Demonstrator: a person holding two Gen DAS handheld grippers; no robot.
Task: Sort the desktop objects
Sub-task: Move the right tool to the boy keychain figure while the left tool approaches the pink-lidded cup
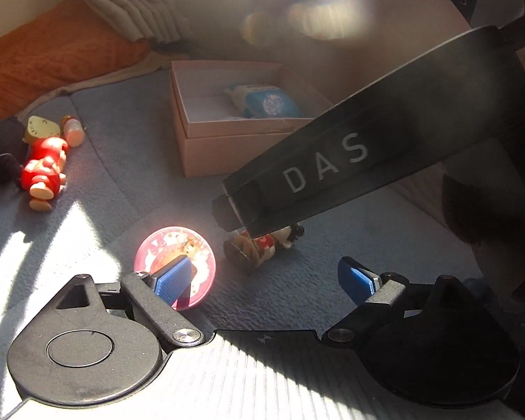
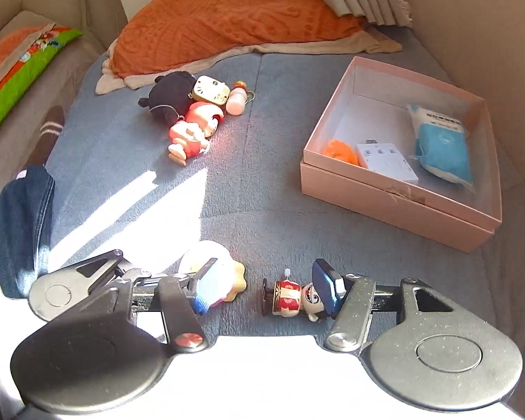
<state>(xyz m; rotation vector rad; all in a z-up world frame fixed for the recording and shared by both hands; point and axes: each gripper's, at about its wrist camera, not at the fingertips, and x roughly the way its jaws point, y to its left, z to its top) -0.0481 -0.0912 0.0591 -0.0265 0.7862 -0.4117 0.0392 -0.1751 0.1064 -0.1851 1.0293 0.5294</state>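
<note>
Right wrist view: the right gripper (image 2: pixel 262 288) hangs with jaws wide apart, holding nothing, astride the small figurine (image 2: pixel 292 299) lying on the blue blanket (image 2: pixel 262 192). Centre over its body before closing, then carry it to the pink box (image 2: pixel 395 203). The left gripper (image 1: pixel 262 281) is also wide open, empty, beside the round pink toy (image 1: pixel 175 259).

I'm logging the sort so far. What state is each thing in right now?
Pink box: open, partly filled.
Blue pouch: lying inside the box.
Small red figurine: lying on its side, between the right gripper's open fingers.
Left gripper: open, empty.
Red doll: lying down, unsorted.
</note>
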